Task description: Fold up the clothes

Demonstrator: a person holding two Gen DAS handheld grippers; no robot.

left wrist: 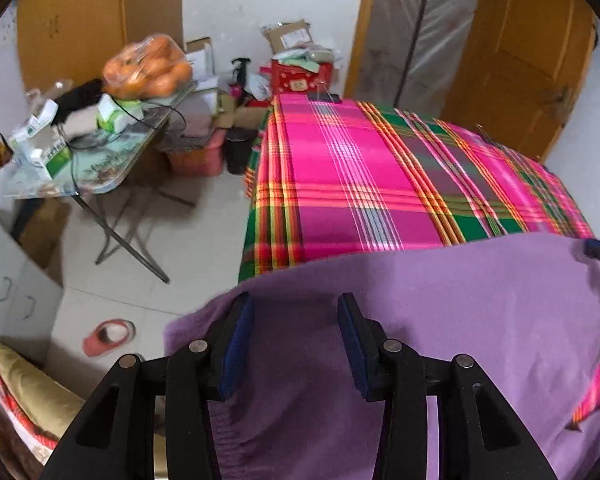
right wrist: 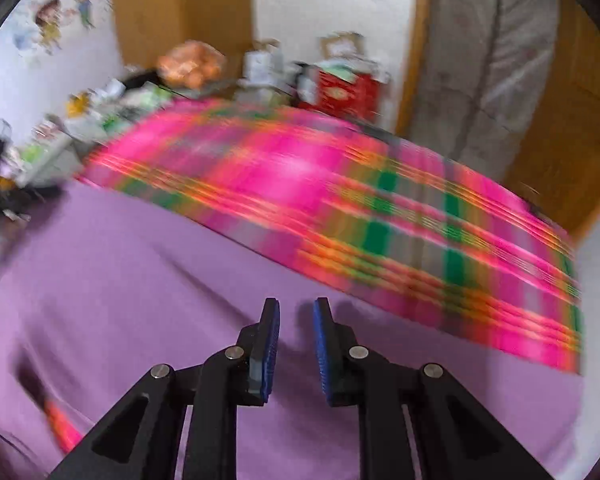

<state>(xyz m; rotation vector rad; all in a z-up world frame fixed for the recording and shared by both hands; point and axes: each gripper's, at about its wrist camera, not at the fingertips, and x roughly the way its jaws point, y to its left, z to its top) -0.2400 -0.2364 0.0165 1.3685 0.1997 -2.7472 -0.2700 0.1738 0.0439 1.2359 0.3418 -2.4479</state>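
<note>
The purple garment (left wrist: 440,320) lies spread over the near end of a bed covered with a pink, green and orange plaid sheet (left wrist: 360,184). Its far edge runs across the sheet from side to side, and its left part droops past the bed's near left corner, over the tiled floor (left wrist: 204,216). In the right wrist view the same cloth (right wrist: 140,280) fills the near half of the picture, with a few shallow creases running toward the near edge; that view is smeared by motion, so fine detail of the sheet (right wrist: 340,208) cannot be read.

The left gripper (left wrist: 296,312) hangs over the garment's left part, close to the bed's near left corner. Its jaws stand well apart, and the blue pads (left wrist: 236,344) show purple cloth behind and between them, but nothing is pinched; whether the tips touch the fabric cannot be told. The right gripper (right wrist: 296,316) is over the middle of the garment, toward the near edge of the bed. Its jaws are closer together, with a narrow gap between the blue pads (right wrist: 272,344), and no fold of cloth is caught in that gap.

Beyond the bed's left side stands a folding table (left wrist: 112,168) crowded with boxes and a bag of oranges (left wrist: 148,66). A pink slipper (left wrist: 108,336) lies on the floor near the left gripper. Cardboard boxes and a red box (left wrist: 300,76) are stacked at the far end of the bed, against a white wall between wooden doors (left wrist: 516,48).
</note>
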